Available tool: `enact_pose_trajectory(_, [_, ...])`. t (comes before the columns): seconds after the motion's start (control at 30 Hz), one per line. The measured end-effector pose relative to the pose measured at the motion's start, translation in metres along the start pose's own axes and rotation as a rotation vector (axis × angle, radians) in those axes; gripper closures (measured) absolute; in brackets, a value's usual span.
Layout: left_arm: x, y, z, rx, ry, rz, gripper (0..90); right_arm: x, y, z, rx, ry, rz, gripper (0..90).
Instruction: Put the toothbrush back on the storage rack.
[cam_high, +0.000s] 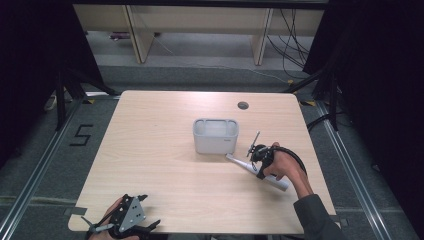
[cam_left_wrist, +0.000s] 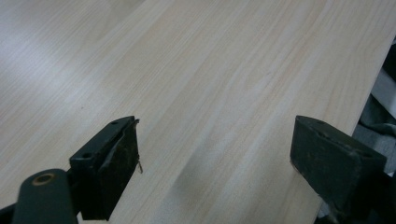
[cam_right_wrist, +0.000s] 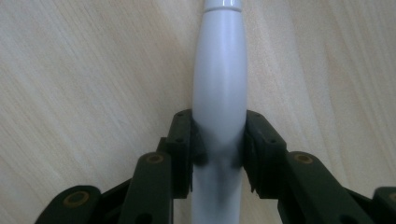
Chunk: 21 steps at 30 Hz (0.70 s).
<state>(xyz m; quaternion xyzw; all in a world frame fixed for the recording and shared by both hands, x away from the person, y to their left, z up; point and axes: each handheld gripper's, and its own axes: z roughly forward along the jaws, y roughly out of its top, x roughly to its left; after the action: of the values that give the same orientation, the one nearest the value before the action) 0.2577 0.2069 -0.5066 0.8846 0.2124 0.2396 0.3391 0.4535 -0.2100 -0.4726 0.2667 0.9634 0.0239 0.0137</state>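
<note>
My right gripper (cam_high: 258, 159) sits right of the table's middle, its jaws closed against both sides of a pale grey handle (cam_right_wrist: 219, 93) that lies flat on the wood. From the high view that handle (cam_high: 255, 171) runs diagonally, one end pointing up toward the grey bin (cam_high: 215, 135), the other down toward the near right corner. The bin stands at the table's centre, just beside the handle's upper tip; I cannot tell whether they touch. My left gripper (cam_high: 127, 222) hovers at the near edge, left of centre, its jaws spread wide with nothing between them and bare wood under them; in its own view the table (cam_left_wrist: 224, 70) edge falls away at the right. I have open surface across the whole left half and the far side, up to the cable hole (cam_high: 243, 105).
</note>
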Motion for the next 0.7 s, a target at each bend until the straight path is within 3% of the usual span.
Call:
enact_pose_trajectory(0.03, [0.0,0.0,0.0,0.0,0.0,0.0,15.0,-0.002,0.001,0.0,0.005,-0.01,-0.012,66.4])
enact_pose_trajectory(0.07, [0.0,0.0,0.0,0.004,0.001,0.003,14.9,-0.002,0.001,0.0,0.006,0.014,0.01,66.4])
enact_pose_trajectory(0.23, [0.0,0.0,0.0,0.003,0.002,0.005,14.9,-0.004,0.005,0.0,0.035,0.027,0.024,66.6])
enact_pose_trajectory(0.33, [0.0,0.0,0.0,0.002,0.002,0.005,15.0,-0.005,0.005,0.001,0.033,0.041,0.009,66.6])
enact_pose_trajectory(0.43, [0.001,0.0,-0.001,0.001,-0.008,-0.002,15.0,-0.002,0.003,-0.001,0.031,0.025,0.021,66.7])
enact_pose_trajectory(0.47, [0.001,0.0,0.0,0.001,-0.004,-0.001,14.9,-0.003,0.001,-0.001,0.035,0.002,-0.011,66.7])
enact_pose_trajectory(0.53, [0.0,0.0,0.0,0.003,0.0,0.001,15.0,-0.002,-0.003,-0.002,0.009,0.0,-0.04,66.7])
enact_pose_trajectory(0.57, [0.0,0.0,0.0,0.003,0.001,0.001,14.9,0.001,-0.004,-0.004,0.006,-0.003,-0.016,66.7])
enact_pose_trajectory(0.67, [0.0,0.0,0.0,0.003,0.003,0.003,14.9,0.004,-0.01,-0.01,-0.029,-0.002,-0.055,66.8])
enact_pose_trajectory(0.7, [0.0,0.0,0.0,0.005,0.003,0.004,15.0,0.007,-0.013,-0.013,-0.045,-0.009,-0.042,66.8])
